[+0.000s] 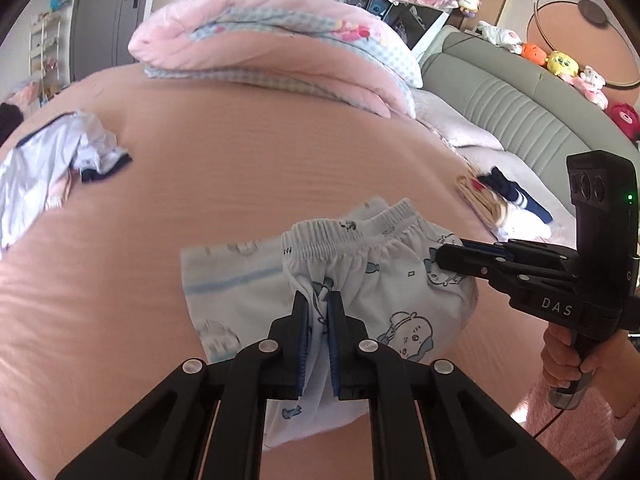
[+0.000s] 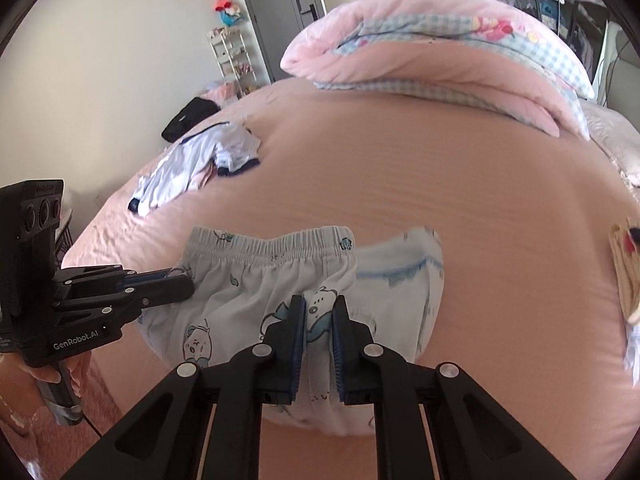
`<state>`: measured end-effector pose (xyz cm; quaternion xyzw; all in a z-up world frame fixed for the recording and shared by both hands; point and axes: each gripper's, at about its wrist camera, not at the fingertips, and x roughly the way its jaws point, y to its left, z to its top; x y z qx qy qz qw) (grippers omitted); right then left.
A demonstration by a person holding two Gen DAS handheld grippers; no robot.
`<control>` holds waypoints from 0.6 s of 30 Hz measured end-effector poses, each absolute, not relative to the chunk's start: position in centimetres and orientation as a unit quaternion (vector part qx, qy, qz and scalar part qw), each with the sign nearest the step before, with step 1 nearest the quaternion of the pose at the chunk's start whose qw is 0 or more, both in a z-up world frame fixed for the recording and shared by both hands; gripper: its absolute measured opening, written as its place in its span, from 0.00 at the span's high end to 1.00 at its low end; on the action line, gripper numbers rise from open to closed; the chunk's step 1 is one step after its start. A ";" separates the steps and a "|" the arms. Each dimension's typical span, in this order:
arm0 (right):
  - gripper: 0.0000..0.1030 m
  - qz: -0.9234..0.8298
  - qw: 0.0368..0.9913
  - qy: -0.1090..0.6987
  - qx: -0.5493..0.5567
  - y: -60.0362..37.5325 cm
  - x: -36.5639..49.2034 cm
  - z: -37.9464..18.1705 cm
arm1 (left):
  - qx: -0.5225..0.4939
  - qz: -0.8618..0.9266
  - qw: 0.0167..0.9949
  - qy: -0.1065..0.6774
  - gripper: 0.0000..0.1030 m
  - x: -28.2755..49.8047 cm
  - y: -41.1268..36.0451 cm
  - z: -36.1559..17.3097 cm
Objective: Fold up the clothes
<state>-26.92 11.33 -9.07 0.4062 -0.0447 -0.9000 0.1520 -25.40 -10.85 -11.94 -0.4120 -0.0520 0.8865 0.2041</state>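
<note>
The printed shorts (image 1: 360, 280) are white with a pale blue cast, scattered with small cartoon figures outlined in blue, and topped by a gathered elastic waistband (image 1: 320, 240) that stands up in a ruffled ridge. They lie near the front edge of the pink bed (image 1: 260, 168), bunched and partly doubled over, with a flatter panel carrying a blue stripe spread to one side — on the left in the left wrist view, on the right in the right wrist view. The left gripper (image 1: 319, 312) has its blue-padded fingers pressed in on a pinch of the fabric just below the waistband, cloth squeezed up between them. The right gripper (image 2: 319, 316) is likewise clamped on a fold of the shorts, a printed figure caught between its pads; from the left wrist view its fingers reach in from the side and meet the cloth at the edge of the bundle. A hand (image 1: 568, 352) grips that tool's handle. Well apart across the bed, a crumpled white garment with dark trim (image 1: 52, 168) lies toward the far side, a folded pink quilt (image 1: 280, 48) sits at the back, and a small heap of clothes with a navy sock (image 1: 516, 196) rests near the green headboard (image 1: 500, 96) — plush toys (image 1: 560, 62) lined along its top.
</note>
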 end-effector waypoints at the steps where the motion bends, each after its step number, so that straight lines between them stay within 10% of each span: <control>1: 0.89 -0.899 0.148 -0.042 0.411 11.3 -28.1 -9.5 | -0.414 0.886 0.200 -0.057 0.93 -26.5 -11.2 -12.4; 10: 0.89 -0.872 0.109 -0.048 0.475 12.1 -34.8 -17.0 | -0.482 0.857 0.161 -0.084 0.90 -32.1 -12.7 -19.8; 18: 0.88 -0.887 0.159 -0.077 0.427 12.4 -33.1 -12.6 | -0.450 0.877 0.161 -0.049 0.84 -31.6 -12.2 -17.8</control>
